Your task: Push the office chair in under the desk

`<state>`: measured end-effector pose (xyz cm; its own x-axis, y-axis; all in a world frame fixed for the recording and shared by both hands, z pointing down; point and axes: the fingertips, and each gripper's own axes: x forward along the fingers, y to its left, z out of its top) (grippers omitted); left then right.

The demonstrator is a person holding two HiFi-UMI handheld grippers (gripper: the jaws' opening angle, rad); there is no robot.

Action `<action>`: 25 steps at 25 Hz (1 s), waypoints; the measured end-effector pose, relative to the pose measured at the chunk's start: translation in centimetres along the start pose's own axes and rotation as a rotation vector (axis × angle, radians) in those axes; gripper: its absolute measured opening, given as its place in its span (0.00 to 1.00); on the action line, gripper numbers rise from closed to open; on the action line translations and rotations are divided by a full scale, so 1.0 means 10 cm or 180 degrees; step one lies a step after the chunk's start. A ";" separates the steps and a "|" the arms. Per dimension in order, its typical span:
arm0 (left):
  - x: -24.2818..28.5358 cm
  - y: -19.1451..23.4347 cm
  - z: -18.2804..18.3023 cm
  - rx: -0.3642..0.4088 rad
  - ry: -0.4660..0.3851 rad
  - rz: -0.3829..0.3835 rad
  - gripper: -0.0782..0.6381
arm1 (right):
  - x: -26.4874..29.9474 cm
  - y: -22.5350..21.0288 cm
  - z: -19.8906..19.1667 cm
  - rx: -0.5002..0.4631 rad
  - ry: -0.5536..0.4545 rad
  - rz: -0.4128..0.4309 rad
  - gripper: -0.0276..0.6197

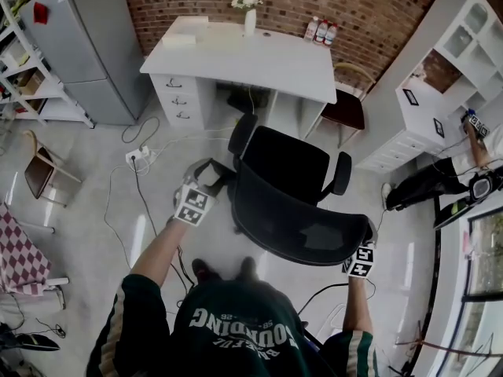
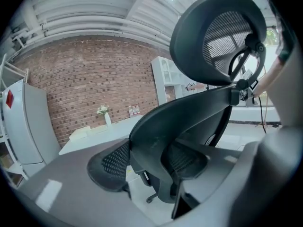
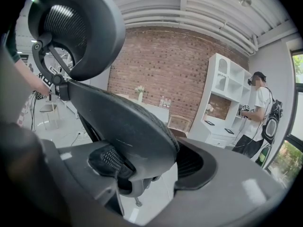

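Note:
A black mesh office chair (image 1: 291, 203) stands on the floor in front of the white desk (image 1: 259, 57), its seat turned toward the desk's knee gap and its backrest toward me. My left gripper (image 1: 220, 181) is at the backrest's left edge and my right gripper (image 1: 363, 240) at its right edge. In the left gripper view the backrest rim (image 2: 156, 131) runs between the jaws of the left gripper (image 2: 149, 164), pads against it, with the headrest (image 2: 208, 37) above. In the right gripper view the right gripper (image 3: 151, 167) likewise clamps the backrest (image 3: 128, 126).
Drawers (image 1: 179, 100) fill the desk's left side; a vase (image 1: 250, 18) and bottles (image 1: 321, 31) stand on top. A wooden chair (image 1: 346, 108) sits by the desk's right end. A fridge (image 1: 86, 45), white shelving (image 1: 448, 77), floor cables (image 1: 137, 155) and a person (image 1: 440, 179) surround the area.

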<state>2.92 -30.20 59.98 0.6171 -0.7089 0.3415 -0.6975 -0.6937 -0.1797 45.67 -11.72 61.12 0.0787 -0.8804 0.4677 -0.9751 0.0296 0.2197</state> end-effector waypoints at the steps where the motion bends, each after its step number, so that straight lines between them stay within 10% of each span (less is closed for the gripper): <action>1: -0.05 0.03 -0.02 -0.0004 0.0004 0.0009 0.46 | 0.01 0.03 -0.01 -0.0019 0.0010 0.0001 0.50; 25: -1.13 0.87 -0.59 -0.0219 0.0051 0.0429 0.47 | 0.31 1.22 0.48 -0.0226 -0.0139 0.0383 0.50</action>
<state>-12.29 -27.44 59.98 0.5107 -0.7926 0.3332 -0.7973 -0.5816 -0.1614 32.99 -16.36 61.19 -0.0484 -0.8881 0.4571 -0.9597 0.1682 0.2252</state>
